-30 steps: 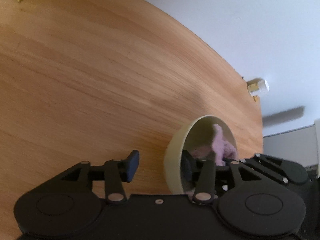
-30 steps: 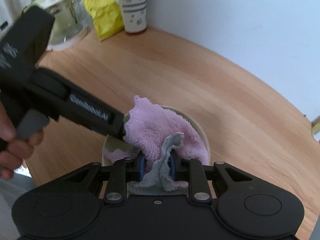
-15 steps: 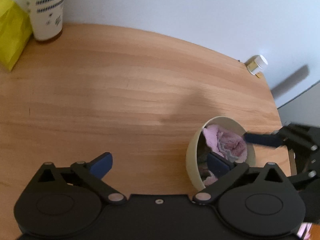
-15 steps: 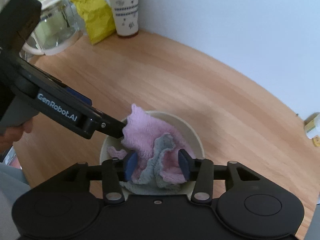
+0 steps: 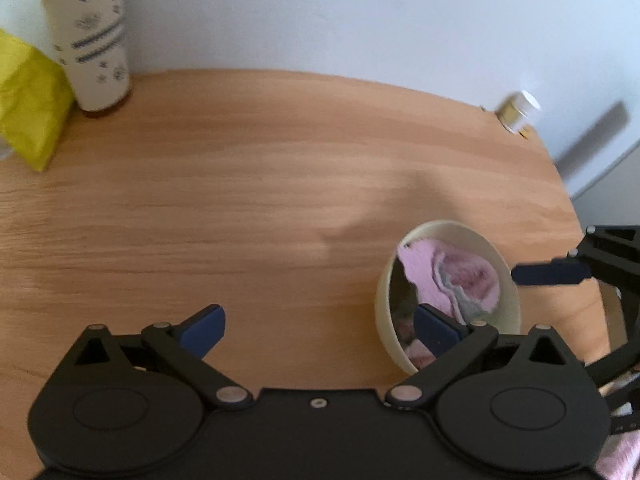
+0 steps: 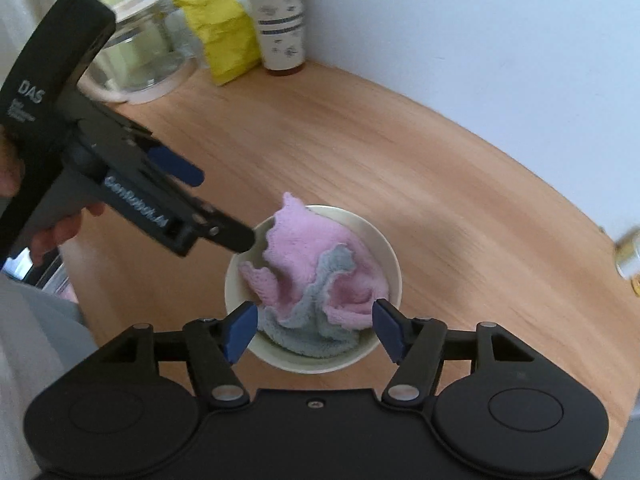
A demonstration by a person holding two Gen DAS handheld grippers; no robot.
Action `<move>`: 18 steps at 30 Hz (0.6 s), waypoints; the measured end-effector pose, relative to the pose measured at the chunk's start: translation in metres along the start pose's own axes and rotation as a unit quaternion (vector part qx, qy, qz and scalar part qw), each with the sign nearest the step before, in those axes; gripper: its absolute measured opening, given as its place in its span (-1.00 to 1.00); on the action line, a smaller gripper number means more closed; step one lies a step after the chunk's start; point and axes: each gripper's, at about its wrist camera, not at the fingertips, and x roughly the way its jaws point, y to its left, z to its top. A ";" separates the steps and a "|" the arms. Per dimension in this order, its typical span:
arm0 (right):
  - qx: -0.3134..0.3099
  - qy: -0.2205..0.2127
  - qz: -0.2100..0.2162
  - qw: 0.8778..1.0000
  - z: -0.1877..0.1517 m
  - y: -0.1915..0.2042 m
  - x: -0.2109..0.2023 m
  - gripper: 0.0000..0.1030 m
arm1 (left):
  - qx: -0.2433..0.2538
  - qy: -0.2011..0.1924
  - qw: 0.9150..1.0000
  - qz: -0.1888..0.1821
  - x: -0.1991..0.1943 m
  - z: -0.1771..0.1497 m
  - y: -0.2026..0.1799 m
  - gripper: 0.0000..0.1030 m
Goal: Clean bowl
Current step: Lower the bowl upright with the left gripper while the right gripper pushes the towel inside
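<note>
A cream bowl (image 6: 394, 268) stands on the wooden table with a pink and grey cloth (image 6: 316, 256) bunched inside it. My right gripper (image 6: 314, 332) hangs open just above the bowl's near side. Its blue pads stand on either side of the cloth and do not press on it. In the left wrist view the bowl (image 5: 386, 292) sits at the lower right with the cloth (image 5: 460, 276) in it. My left gripper (image 5: 320, 330) is wide open and holds nothing. Its right finger is over the bowl's rim and its left finger over bare wood.
A patterned tumbler with a red lid (image 6: 280, 20), a yellow bag (image 6: 224, 28) and a glass jar (image 6: 136, 52) stand at the table's far left by the white wall. A small white bottle (image 5: 518, 110) sits near the table's right edge. A hand (image 6: 60, 232) holds the left gripper.
My right gripper has let go of the cloth and opened. My left gripper has released the bowl's rim, opened wide and rolled level. The bowl went from tipped to flat.
</note>
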 end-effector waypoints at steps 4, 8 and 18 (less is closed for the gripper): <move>-0.055 0.023 0.048 0.997 -0.001 -0.005 0.010 0.14 | 0.004 0.008 1.000 0.024 0.001 -0.004 -0.010 0.99; -0.133 0.032 0.073 0.988 0.001 -0.001 0.017 0.12 | -0.002 -0.010 0.997 0.072 -0.005 -0.011 -0.020 0.99; -0.308 0.035 0.095 0.946 0.004 0.015 0.039 -0.36 | -0.071 -0.017 0.997 0.030 -0.019 -0.028 -0.011 0.94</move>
